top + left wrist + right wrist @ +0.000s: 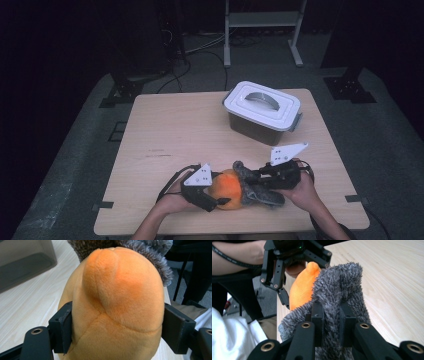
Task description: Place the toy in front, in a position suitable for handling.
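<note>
An orange plush toy (pixel 229 189) lies near the table's front edge, with a grey fuzzy cloth part (pixel 256 189) wrapped over its right end. My left gripper (pixel 220 191) comes in from the left, and its two pads press on the sides of the orange body (pixel 117 302). My right gripper (pixel 258 183) reaches in from the right and is shut on a fold of the grey fuzzy cloth (pixel 339 282), pinched between its jaws. In the right gripper view, the left gripper (pixel 304 281) shows beyond the orange plush (pixel 303 287).
A grey storage box with a white handled lid (pixel 262 112) stands at the back right of the wooden table (pixel 170 135); its wall (pixel 22 262) shows in the left gripper view. A white rack's legs (pixel 262 30) stand on the floor behind.
</note>
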Demonstrator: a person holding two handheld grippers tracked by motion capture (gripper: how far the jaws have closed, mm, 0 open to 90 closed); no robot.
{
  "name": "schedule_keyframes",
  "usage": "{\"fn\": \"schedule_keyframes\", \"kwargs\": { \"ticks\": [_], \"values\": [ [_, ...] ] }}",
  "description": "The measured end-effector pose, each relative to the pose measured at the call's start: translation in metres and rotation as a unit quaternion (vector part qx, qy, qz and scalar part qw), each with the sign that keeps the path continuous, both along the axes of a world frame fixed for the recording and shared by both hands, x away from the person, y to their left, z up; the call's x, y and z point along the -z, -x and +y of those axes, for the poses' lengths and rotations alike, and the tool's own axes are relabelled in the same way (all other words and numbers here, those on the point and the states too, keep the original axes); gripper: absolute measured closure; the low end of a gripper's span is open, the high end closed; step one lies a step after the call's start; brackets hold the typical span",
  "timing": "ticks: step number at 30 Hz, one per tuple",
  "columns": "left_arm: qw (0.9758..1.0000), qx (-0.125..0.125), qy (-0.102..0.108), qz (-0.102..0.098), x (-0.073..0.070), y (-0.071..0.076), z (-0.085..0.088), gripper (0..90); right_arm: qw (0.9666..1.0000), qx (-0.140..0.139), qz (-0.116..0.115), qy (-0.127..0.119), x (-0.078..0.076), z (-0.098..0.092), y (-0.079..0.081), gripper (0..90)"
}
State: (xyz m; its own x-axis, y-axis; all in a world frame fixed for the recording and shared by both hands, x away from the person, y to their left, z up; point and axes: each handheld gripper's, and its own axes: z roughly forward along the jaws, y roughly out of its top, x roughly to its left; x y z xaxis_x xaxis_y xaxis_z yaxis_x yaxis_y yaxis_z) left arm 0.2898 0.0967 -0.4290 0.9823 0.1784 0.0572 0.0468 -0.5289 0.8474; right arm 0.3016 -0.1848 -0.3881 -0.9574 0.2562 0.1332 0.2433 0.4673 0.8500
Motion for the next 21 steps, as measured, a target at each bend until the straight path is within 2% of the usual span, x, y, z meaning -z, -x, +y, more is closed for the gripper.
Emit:
{"fn": "schedule_keyframes", "kwargs": {
  "ticks": [4,5,9,12,16,21],
  "values": [
    [1.0,0.001,-0.003,-0.008,0.0,0.002,-0.002,23.0,0.9998,0.005,0.017,0.012,0.005,-0.007,-0.006,77.1],
    [0.9999,0.002,-0.003,-0.011,0.0,0.002,-0.003,23.0,0.9993,0.016,0.031,0.016,0.009,-0.014,-0.011,77.0],
    [0.9995,0.012,-0.01,-0.026,-0.001,0.005,-0.005,23.0,0.9989,0.019,0.042,0.013,0.012,-0.019,-0.013,77.1],
    [0.9987,0.023,-0.017,-0.042,-0.002,0.008,-0.008,23.7,0.9994,0.005,0.035,0.001,0.007,-0.013,-0.01,77.1],
    [0.9962,0.04,-0.034,-0.069,-0.004,0.014,-0.012,24.1,0.9995,-0.009,0.027,-0.009,0.0,-0.002,-0.005,77.1],
    [0.9955,0.042,-0.041,-0.074,-0.004,0.015,-0.013,24.3,0.9993,-0.014,0.034,-0.004,0.002,-0.002,-0.005,77.1]
  ]
}}
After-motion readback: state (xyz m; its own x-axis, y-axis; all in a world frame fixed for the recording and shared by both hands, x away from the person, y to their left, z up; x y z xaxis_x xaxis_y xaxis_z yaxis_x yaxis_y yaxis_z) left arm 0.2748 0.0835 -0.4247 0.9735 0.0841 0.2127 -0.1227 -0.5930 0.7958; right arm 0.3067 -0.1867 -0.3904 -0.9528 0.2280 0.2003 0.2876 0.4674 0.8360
